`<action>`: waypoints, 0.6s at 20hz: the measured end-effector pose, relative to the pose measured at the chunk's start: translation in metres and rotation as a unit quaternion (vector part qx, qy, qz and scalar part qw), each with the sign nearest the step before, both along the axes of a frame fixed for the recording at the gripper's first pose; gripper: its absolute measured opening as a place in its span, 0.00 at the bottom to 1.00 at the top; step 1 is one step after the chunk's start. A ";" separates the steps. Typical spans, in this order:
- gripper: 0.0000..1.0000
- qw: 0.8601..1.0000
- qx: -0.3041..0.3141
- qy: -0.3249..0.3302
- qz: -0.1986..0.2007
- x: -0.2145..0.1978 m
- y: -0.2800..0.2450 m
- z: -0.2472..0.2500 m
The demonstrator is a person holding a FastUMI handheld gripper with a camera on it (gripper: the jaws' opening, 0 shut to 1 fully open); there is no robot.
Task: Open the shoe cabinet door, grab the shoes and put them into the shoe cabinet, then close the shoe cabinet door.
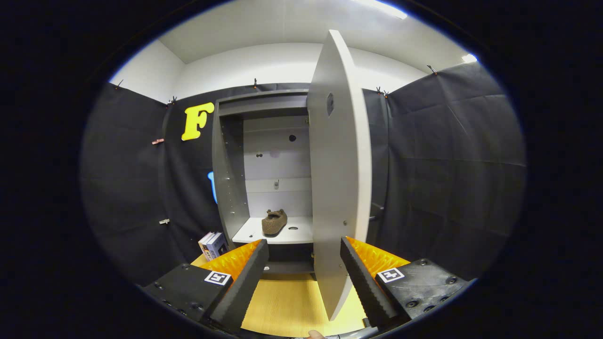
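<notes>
The tall grey swung-out cabinet door (340, 179) blocks the whole right part of the grey open-fronted shoe cabinet (229, 174), so I can't say what sits behind it. Lower down, the cabinet's bottom section is dark and mostly covered by the fingers, hard to make out. A fingertip (314, 334) (just a sliver of the person) pokes in below the gripper, the remainder is cut off.

The floor is a pale yellow wood-grain board (287, 306), with black cloth walls all round and white wall and ceiling above. A small stack of books (213, 245) stands upright on the floor just left of the cabinet.

The black-and-orange two-finger gripper (304, 270) points level at the cabinet, fingers spread wide apart and gripping nothing; the door's lower edge hangs between them, nearer the right finger (365, 287), contact unclear.

The brown fuzzy slipper-style shoe (274, 221) lies on the white shelf (252, 233) inside, beyond the fingers.
</notes>
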State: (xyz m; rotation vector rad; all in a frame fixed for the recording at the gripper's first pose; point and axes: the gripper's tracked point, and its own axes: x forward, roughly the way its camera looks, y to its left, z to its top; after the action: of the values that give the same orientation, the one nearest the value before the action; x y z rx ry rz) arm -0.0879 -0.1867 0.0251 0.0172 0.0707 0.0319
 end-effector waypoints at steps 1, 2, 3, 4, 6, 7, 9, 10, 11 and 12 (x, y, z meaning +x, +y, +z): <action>0.97 1.000 0.003 0.000 0.005 -0.002 -0.011 0.001; 0.97 1.000 0.004 0.000 0.008 -0.004 -0.022 0.001; 0.97 1.000 0.004 0.003 0.010 -0.004 -0.033 -0.001; 0.97 1.000 0.004 0.007 0.010 -0.004 -0.045 -0.003; 0.97 1.000 0.007 0.011 0.005 -0.002 -0.068 -0.003; 0.97 1.000 0.008 0.010 0.003 0.001 -0.078 -0.004; 0.97 1.000 0.008 0.008 -0.002 0.007 -0.094 -0.006; 0.97 1.000 0.008 0.010 0.000 0.011 -0.100 -0.008; 0.97 1.000 0.008 0.012 0.000 0.015 -0.103 -0.011; 0.97 1.000 0.010 0.015 0.003 0.020 -0.106 -0.013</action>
State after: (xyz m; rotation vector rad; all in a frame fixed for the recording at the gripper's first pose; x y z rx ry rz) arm -0.0682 -0.2923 0.0125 0.0371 0.0997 0.0393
